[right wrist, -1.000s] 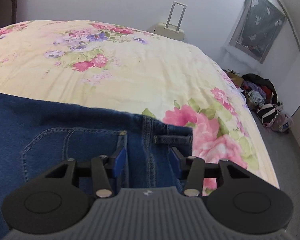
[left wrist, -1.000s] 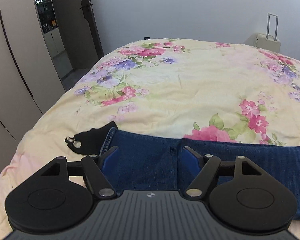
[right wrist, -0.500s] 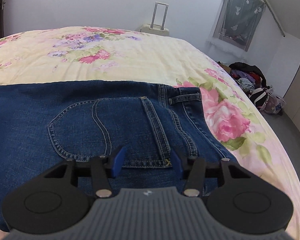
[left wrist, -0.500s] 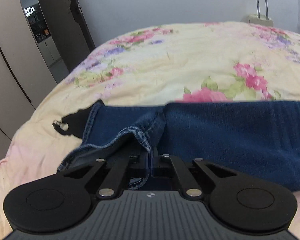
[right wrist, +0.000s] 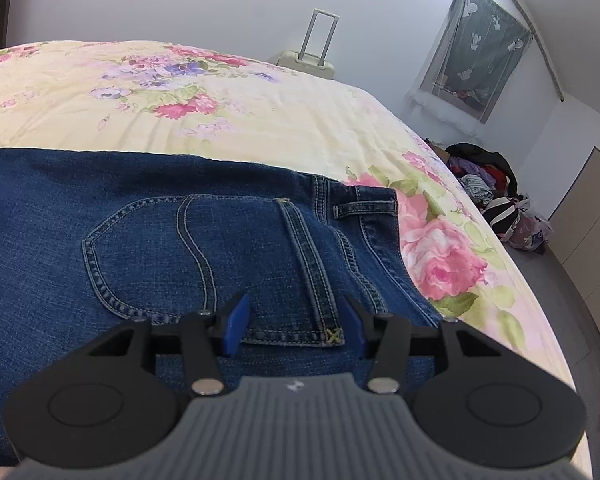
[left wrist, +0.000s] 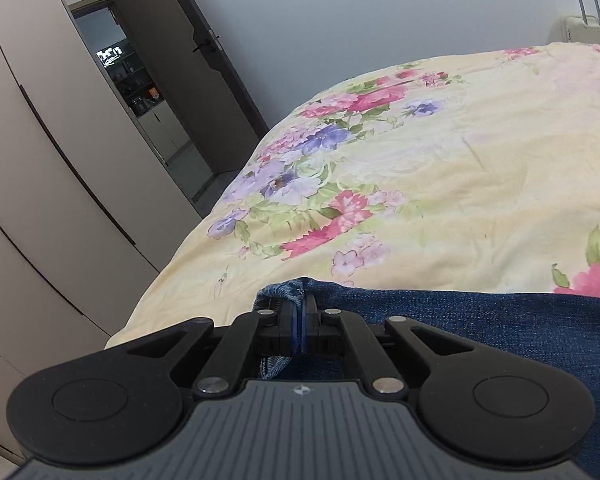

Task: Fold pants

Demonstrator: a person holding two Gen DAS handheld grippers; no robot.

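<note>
My left gripper (left wrist: pixel 303 320) is clamped on a bunched hem of the jeans (left wrist: pixel 500 336), the denim fold poking out past the closed jaws toward twelve o'clock; the rest of that leg runs off to three o'clock across the floral quilt (left wrist: pixel 440 184). My right gripper (right wrist: pixel 294 322) hangs with its jaws apart over the seat of the jeans (right wrist: pixel 148 240), the blue pads straddling the lower edge of the back pocket (right wrist: pixel 152 248) without pinching it. The jeans lie flat along the near edge of the bed, waistband toward three o'clock in the right view.

Risk as I judge it: the left grip looks thin, just an edge of hem, so a hard pull could slip it free or drag up one layer only, leaving a skewed fold. If the right jaws close where they are, they may catch the pocket alone.

Only the left view shows the hem held, a wardrobe (left wrist: pixel 40 200) and an open door (left wrist: pixel 204 92) at ten o'clock; only the right shows pocket, belt loop (right wrist: pixel 364 210) and a clothes pile (right wrist: pixel 488 184) at three. A suitcase (right wrist: pixel 308 60) shows in both
</note>
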